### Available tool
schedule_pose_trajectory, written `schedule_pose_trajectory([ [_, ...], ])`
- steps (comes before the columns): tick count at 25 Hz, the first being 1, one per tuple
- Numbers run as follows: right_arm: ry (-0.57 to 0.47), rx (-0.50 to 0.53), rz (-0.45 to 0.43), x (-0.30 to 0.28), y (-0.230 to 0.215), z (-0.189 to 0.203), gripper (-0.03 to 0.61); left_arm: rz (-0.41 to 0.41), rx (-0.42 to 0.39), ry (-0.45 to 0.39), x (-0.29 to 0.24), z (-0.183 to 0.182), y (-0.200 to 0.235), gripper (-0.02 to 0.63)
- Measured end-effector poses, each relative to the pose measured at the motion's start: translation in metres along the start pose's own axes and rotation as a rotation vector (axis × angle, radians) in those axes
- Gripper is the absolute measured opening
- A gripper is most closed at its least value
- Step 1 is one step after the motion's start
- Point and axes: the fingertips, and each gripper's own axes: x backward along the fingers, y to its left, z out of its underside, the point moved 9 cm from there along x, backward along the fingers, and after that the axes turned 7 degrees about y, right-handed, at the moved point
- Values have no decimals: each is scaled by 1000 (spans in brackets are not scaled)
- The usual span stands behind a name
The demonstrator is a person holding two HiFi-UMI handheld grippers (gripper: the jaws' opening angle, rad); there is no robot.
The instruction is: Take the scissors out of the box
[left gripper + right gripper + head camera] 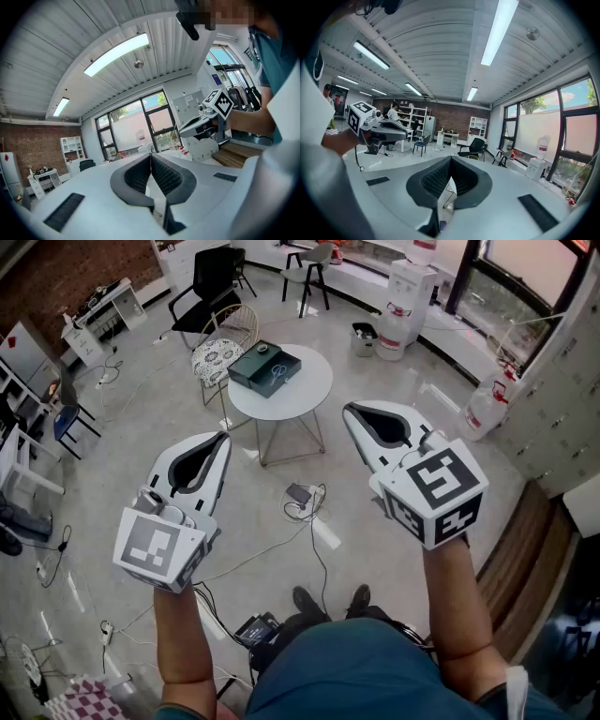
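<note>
A dark green box [264, 368] lies open on a small round white table [305, 390], far ahead of me on the floor. A pale looped item, seemingly the scissors [276, 371], rests inside it. My left gripper [224, 436] is held at chest height, well short of the table, its jaws closed with nothing between them. My right gripper [348, 410] is raised beside it, jaws also closed and empty. In the left gripper view the pads [161, 174] meet and the right gripper [206, 123] shows beyond. The right gripper view shows touching pads [461, 176] and the left gripper [377, 126].
A wicker chair with a patterned cushion [217, 354] stands left of the table and a black office chair [211, 282] behind it. A power strip with cables [302, 493] lies on the floor between me and the table. Water bottles [480, 409] sit at the right.
</note>
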Motion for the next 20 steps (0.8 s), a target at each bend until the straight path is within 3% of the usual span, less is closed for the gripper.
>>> schedule_pose_trajectory([
  [8, 3, 0, 13, -17, 12, -3, 37, 46, -25, -56, 2, 11, 18, 20],
  [20, -17, -20, 11, -46, 27, -16, 37, 45, -5, -48, 3, 24, 51, 20],
])
